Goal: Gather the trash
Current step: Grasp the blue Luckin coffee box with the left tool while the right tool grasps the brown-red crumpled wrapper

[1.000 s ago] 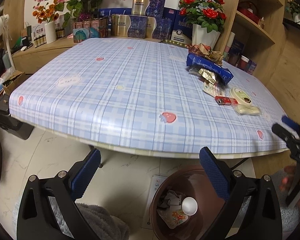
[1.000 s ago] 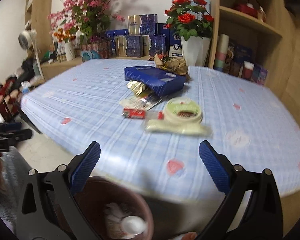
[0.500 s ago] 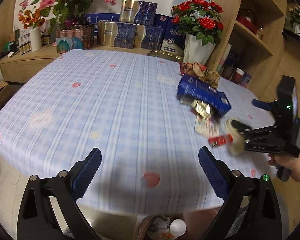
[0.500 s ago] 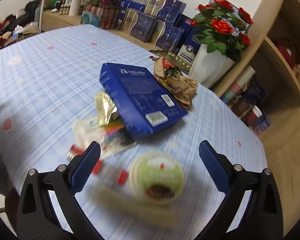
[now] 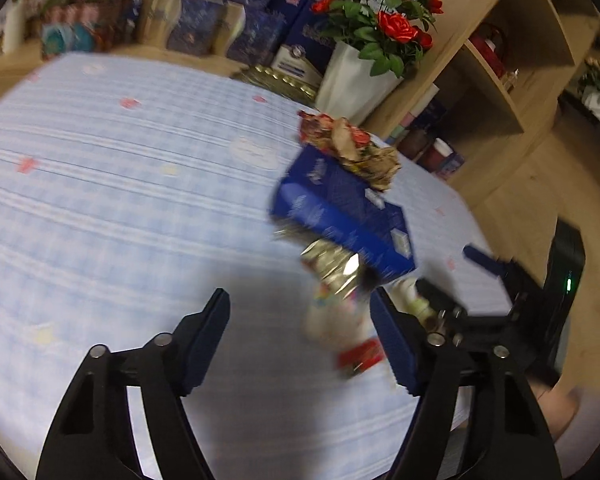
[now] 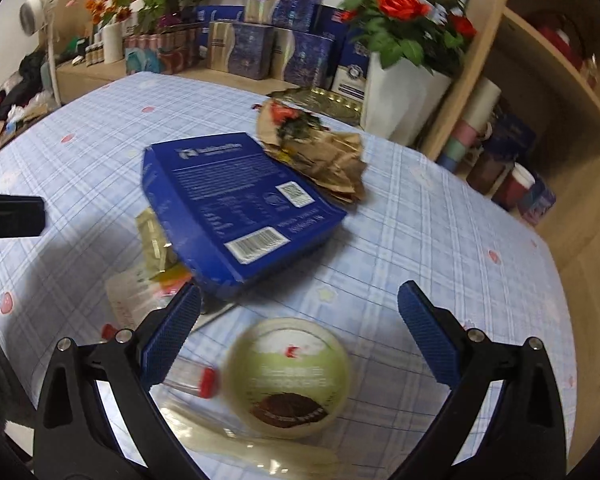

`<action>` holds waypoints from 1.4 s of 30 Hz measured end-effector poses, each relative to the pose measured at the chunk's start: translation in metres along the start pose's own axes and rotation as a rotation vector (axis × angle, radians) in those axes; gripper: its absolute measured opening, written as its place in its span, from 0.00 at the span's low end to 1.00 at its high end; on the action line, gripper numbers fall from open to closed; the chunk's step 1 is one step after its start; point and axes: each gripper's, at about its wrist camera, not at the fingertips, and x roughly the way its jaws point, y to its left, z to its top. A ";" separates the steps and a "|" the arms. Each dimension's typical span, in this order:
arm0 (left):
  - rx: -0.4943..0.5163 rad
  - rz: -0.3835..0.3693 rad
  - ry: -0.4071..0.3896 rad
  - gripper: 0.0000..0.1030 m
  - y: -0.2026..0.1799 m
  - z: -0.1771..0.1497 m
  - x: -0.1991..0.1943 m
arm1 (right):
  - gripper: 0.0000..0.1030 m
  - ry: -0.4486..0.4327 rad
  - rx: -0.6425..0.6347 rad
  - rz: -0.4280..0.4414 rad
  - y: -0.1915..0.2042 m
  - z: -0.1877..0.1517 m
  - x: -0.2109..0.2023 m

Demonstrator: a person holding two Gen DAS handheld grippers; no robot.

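Both grippers hang over the checked desk [image 6: 440, 220], angled down at the litter.

Left gripper [image 5: 300, 332]: released, jaws just been closing, nothing between the pads; bare cloth under the gap. A red wrapper [image 5: 360, 358] lies just inside its right finger, lower centre of the left view.

Right gripper [image 6: 300, 336]: released, jaws wide. A round green-lidded tub [image 6: 286, 376] lies on the desk between and just below its fingers, lower centre of the right view; pads apart from it. A small clear tube with a red cap [image 6: 194, 378] lies beside the left finger.

Blue box [image 6: 236, 204]: centre frame, propped on gold foil [image 6: 154, 240]. Crumpled brown paper [image 6: 320, 152] touches its far corner.

White pot of red roses [image 6: 404, 96]: upper right.
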 end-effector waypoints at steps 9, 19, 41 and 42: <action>-0.330 -0.141 0.055 0.64 0.016 0.035 0.066 | 0.94 -0.007 0.059 -0.002 -0.040 0.001 0.005; -0.477 -0.225 0.019 0.60 0.030 0.044 0.086 | 0.94 0.008 0.094 -0.011 -0.070 -0.002 0.017; -0.273 -0.144 -0.088 0.18 0.014 0.071 0.008 | 0.94 -0.037 -0.008 0.068 -0.043 0.064 0.044; -0.275 -0.144 -0.101 0.17 0.017 0.073 0.001 | 0.94 -0.038 -0.015 0.074 -0.040 0.068 0.047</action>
